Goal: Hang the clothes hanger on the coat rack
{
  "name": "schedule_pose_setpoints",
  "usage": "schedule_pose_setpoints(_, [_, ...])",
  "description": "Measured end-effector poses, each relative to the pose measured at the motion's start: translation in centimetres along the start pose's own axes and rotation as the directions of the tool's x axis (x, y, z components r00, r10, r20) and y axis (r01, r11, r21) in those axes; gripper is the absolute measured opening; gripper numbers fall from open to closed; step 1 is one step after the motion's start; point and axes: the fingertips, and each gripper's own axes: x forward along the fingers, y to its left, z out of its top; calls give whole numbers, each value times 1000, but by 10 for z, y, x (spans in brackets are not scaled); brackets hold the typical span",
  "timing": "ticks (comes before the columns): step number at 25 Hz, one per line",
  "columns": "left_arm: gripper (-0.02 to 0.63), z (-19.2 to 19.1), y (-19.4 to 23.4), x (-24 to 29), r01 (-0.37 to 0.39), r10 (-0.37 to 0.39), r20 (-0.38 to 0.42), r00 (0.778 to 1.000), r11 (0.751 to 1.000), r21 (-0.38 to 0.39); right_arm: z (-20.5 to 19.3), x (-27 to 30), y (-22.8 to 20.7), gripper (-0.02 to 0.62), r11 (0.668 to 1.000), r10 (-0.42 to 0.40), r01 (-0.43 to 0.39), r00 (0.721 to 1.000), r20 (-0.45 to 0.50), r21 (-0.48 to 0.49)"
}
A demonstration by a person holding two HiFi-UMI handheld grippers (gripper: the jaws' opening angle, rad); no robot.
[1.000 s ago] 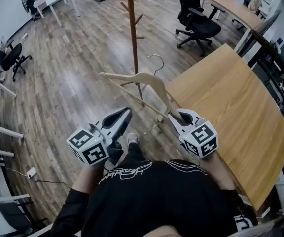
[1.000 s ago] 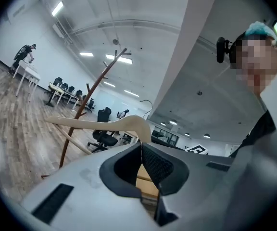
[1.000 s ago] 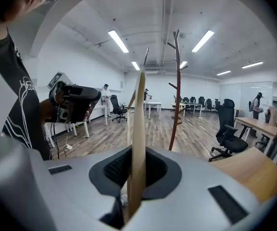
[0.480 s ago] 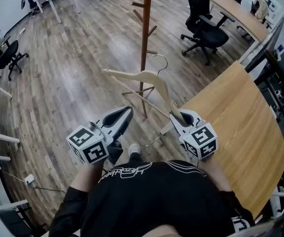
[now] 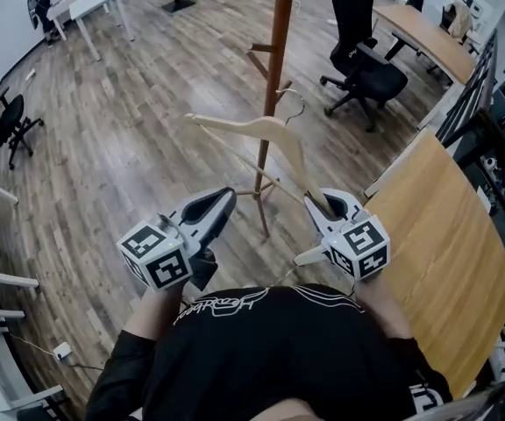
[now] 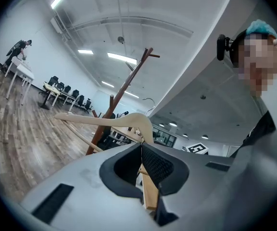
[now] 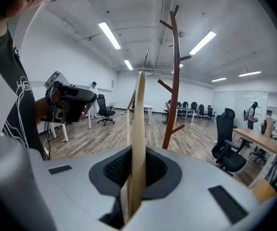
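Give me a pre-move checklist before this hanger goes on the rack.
1. Right tool grip on the hanger: ok, its jaws are shut on the end of one arm.
2. Left tool out of the way: ok, its jaws are together and apart from the hanger.
3. Hook free: ok, nothing is caught in it.
4. Hook hung on the coat rack: not ok, it is in the air beside the rack.
5. Hook opening turned toward the rack: cannot tell.
6. Office chair clear of the rack: ok, it stands off to one side.
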Motion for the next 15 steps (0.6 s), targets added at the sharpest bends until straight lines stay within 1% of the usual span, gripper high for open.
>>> schedule_pose_setpoints(5, [9, 11, 23, 5, 29, -29, 11, 1000, 1000, 7, 13, 18, -13, 61, 999, -48, 48, 999, 3, -14])
schedule_pose_setpoints(9, [9, 14, 29, 8, 54, -54, 16, 998, 999, 8, 20, 24, -22, 61, 997, -73, 73, 997, -1, -12])
schedule_pose_setpoints(15, [9, 16, 35, 16, 42, -42, 7, 999, 999, -6, 28, 31, -37, 61, 996, -87, 87, 996, 6, -12])
